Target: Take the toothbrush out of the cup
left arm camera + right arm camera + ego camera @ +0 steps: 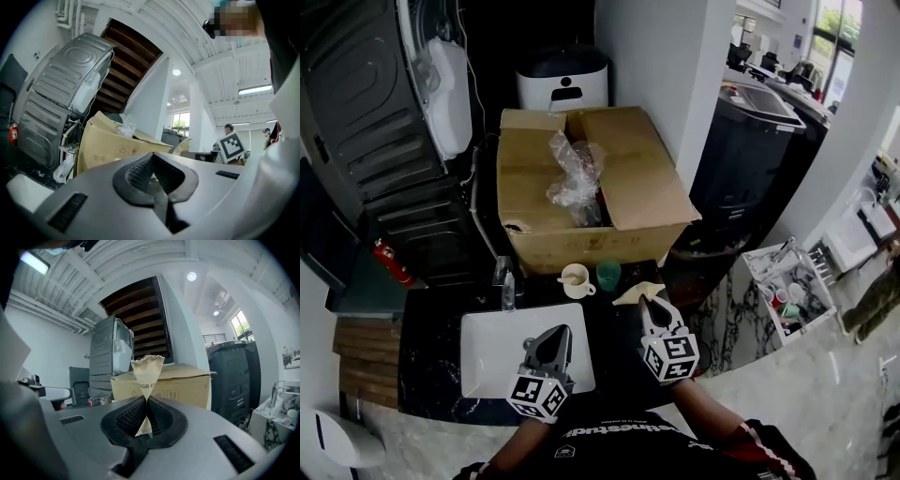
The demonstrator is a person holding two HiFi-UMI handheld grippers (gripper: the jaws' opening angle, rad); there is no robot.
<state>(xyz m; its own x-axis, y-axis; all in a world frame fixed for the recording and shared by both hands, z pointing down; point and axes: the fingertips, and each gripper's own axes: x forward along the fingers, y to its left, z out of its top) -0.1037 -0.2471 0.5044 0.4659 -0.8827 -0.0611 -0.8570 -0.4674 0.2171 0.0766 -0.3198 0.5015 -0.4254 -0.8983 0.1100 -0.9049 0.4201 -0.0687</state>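
**Draw the wrapped brush clear**

Right tongs pinch a cream paper sleeve, likely the wrapped toothbrush, just right of the green cup at the bench's back edge. Grip firmly and pull away level. Left tongs are closed and empty over the sink. The white cup and cardboard box crowd behind.

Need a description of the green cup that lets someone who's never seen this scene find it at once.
Find the big open cardboard box at the far side of the black counter. Just in front of its front wall, beyond the white sink, two cups stand side by side. The green cup is the right-hand one in the head view; its neighbour is a cream mug.
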